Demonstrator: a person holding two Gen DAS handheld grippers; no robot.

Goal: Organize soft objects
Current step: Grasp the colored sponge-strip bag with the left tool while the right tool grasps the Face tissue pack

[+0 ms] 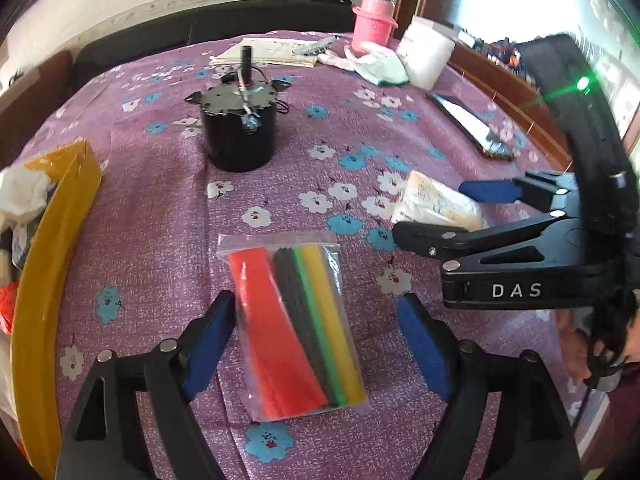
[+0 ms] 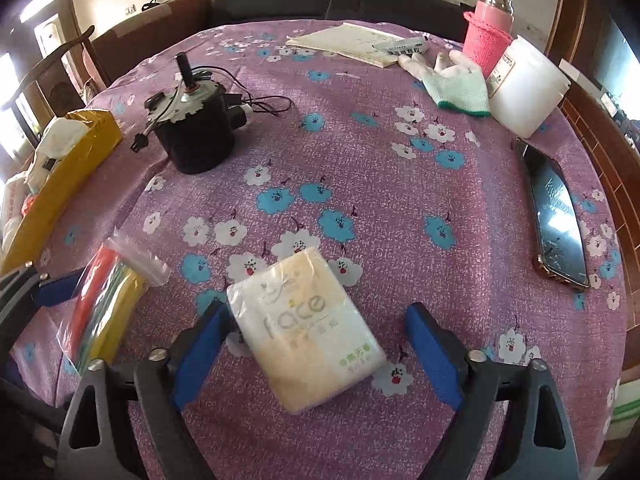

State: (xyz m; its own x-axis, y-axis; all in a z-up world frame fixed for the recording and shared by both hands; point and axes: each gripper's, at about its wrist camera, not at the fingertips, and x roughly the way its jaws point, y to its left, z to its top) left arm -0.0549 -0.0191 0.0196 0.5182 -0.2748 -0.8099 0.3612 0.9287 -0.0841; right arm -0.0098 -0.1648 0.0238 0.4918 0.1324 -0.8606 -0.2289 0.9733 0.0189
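Two views, left wrist first, then right wrist.
Left wrist, left gripper [image 1: 316,344]: jaws spread wide, blue pads clear of the bag on both sides.
Left wrist, bag of coloured strips [image 1: 296,328]: clear zip bag flat on the purple floral tabletop [image 1: 160,208], lying between the open jaws; red, black, green and yellow strips inside.
Left wrist, right gripper [image 1: 436,216]: seen from the side at right, jaws apart, hovering at the tissue pack [image 1: 436,204].
Left wrist, surroundings: yellow box [image 1: 44,280] at the left edge, black motor [image 1: 238,132] beyond, pink bottle [image 1: 374,20] at the far end.
Right wrist, right gripper [image 2: 316,354]: jaws spread, pads not pressing the pack.
Right wrist, tissue pack [image 2: 306,330]: lying askew on the tabletop [image 2: 400,200] between the jaws.
Right wrist, bag of coloured strips [image 2: 104,304]: at left, just beside a blue pad of the left gripper [image 2: 56,284].
Right wrist, surroundings: phone [image 2: 560,220] at right, glove [image 2: 456,88] and white jar [image 2: 524,88] far right.
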